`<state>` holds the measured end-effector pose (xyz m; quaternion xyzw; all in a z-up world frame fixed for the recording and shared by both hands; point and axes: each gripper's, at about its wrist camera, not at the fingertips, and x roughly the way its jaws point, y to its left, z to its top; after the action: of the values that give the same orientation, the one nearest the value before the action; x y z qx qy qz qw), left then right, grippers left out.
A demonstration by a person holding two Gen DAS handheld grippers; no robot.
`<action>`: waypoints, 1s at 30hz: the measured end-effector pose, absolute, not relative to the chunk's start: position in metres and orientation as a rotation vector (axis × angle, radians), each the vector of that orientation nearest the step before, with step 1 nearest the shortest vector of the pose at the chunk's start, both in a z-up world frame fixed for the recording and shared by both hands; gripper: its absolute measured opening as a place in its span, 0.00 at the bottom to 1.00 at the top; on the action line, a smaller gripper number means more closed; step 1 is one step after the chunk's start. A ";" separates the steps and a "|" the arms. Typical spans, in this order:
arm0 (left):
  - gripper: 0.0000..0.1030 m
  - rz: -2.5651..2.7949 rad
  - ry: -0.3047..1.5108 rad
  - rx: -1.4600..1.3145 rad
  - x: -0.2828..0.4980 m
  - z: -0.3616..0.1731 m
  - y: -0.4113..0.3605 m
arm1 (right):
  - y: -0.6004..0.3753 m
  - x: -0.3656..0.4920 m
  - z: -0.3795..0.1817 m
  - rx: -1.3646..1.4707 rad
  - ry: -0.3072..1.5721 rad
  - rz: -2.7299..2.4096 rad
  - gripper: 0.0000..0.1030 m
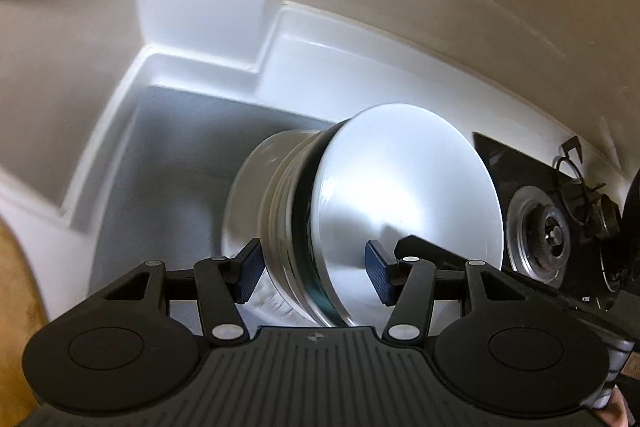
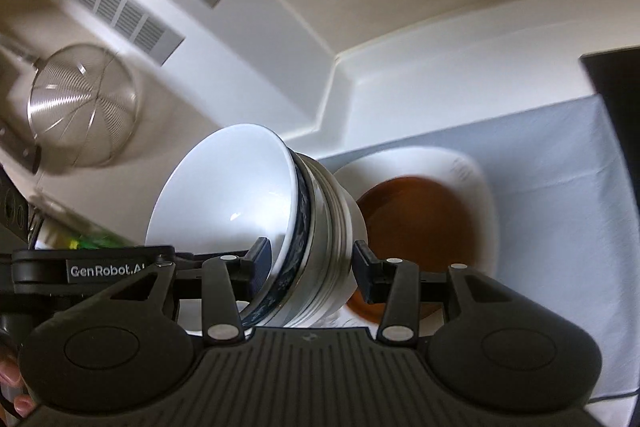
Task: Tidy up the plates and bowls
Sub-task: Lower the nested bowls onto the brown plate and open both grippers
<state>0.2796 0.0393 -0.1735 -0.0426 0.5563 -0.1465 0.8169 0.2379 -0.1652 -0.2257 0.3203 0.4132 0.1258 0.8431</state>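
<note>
Bowl stack (image 2: 304,227) between both jaws

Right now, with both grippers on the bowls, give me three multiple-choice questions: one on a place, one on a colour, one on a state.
1. Where does the brown dish sit?
A. On the white plate on the grey cloth
B. Inside a hanging strainer
C. On a stove burner

2. What colour is the pattern on the bowl directly under the top white bowl?
A. Red
B. Dark blue
C. Yellow

3. What is the right gripper doing?
A. Hanging open, clear of everything
B. Closed on the stack of bowls
C. Holding a spoon

Answers:
1 A: white plate rim shows around the brown dish, with cloth beneath.
2 B: a dark blue band shows at its rim.
3 B: its two fingers press either side of the stack.
</note>
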 end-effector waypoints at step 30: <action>0.75 -0.284 1.178 -0.148 0.296 -0.236 0.049 | -0.186 0.233 -0.286 0.738 0.894 0.089 0.87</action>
<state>0.2961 0.0493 -0.2365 -0.0697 0.5531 -0.1331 0.8195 0.2333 -0.1859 -0.2860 0.3487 0.4222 0.0423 0.8357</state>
